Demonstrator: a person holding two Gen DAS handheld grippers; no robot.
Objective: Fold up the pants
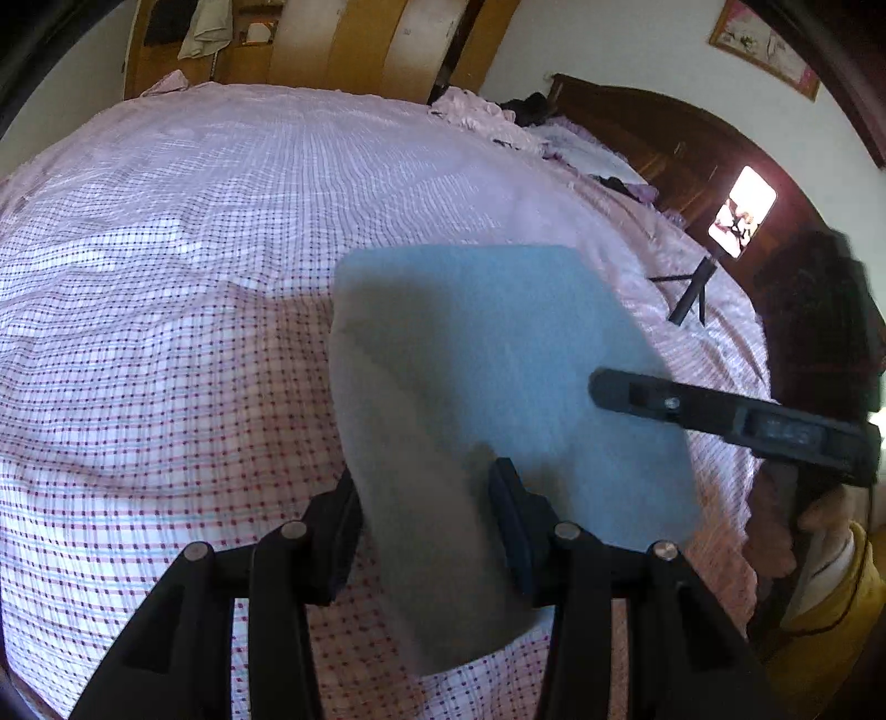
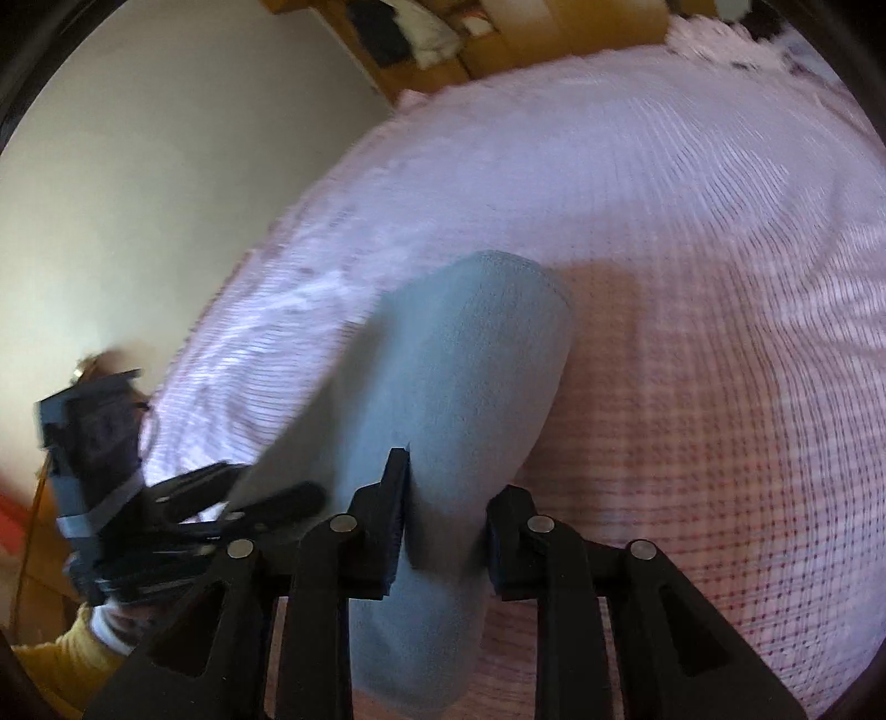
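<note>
Grey-blue pants [image 1: 487, 343] hang as a thick folded pad over the pink checked bed [image 1: 166, 277]. My left gripper [image 1: 426, 509] is shut on their near left edge, and the cloth fills the gap between its fingers. My right gripper [image 1: 609, 390] comes in from the right, its black fingers lying across the pants' right side. In the right wrist view the pants [image 2: 476, 354] run away from me over the bed [image 2: 692, 277], and the right gripper [image 2: 448, 515] is shut on the fold. The left gripper [image 2: 249, 498] shows blurred at the lower left, on the same cloth.
A lit phone on a small tripod [image 1: 742, 213] stands on the bed's right side, before the dark wooden headboard [image 1: 664, 138]. Ruffled pink bedding [image 1: 482, 113] lies at the far end. A wooden wardrobe [image 1: 332, 44] stands behind. A yellow sleeve [image 2: 55, 664] is at the lower left.
</note>
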